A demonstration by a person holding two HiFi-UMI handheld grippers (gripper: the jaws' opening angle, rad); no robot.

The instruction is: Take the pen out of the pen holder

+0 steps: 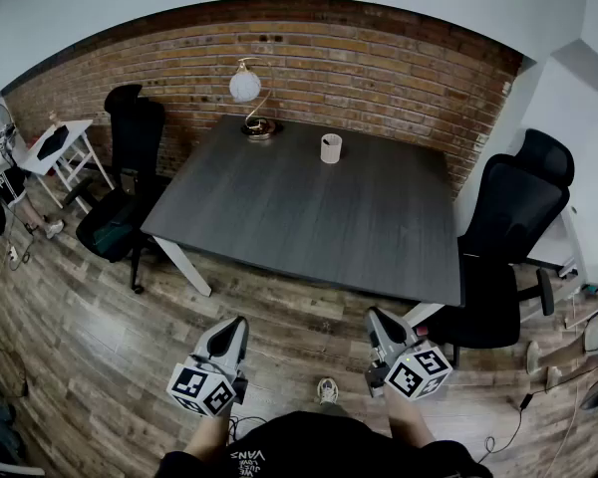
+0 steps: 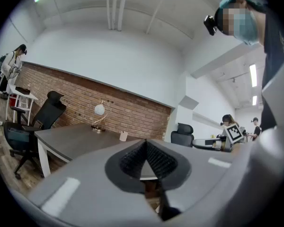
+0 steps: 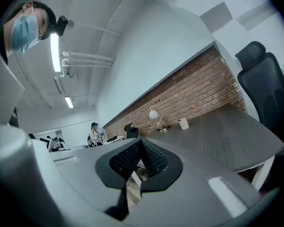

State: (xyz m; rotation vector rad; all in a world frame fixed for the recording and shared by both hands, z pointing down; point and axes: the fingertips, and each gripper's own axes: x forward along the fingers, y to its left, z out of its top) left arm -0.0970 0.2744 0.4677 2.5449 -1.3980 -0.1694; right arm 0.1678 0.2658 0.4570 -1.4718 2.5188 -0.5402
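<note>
Left tool (image 1: 236, 324) and right tool (image 1: 377, 316) both held level, side by side over the wooden floor (image 1: 100, 366), short of the near edge of the desk (image 1: 309, 222). Left tool clenched: in the left gripper view its ribbed pads meet at the tip, nothing between them. Right tool likewise clenched and empty in the right gripper view. Pen holder (image 1: 331, 148), a white cup, stands upright on the far part of the desk, well ahead of both tools and well apart from them, closer in line with the right tool. Pen too small to make out inside it. Globe lamp (image 1: 247, 88) ahead-left of the holder, near it. Black office chair (image 1: 513, 232) off to the right of the right tool
</note>
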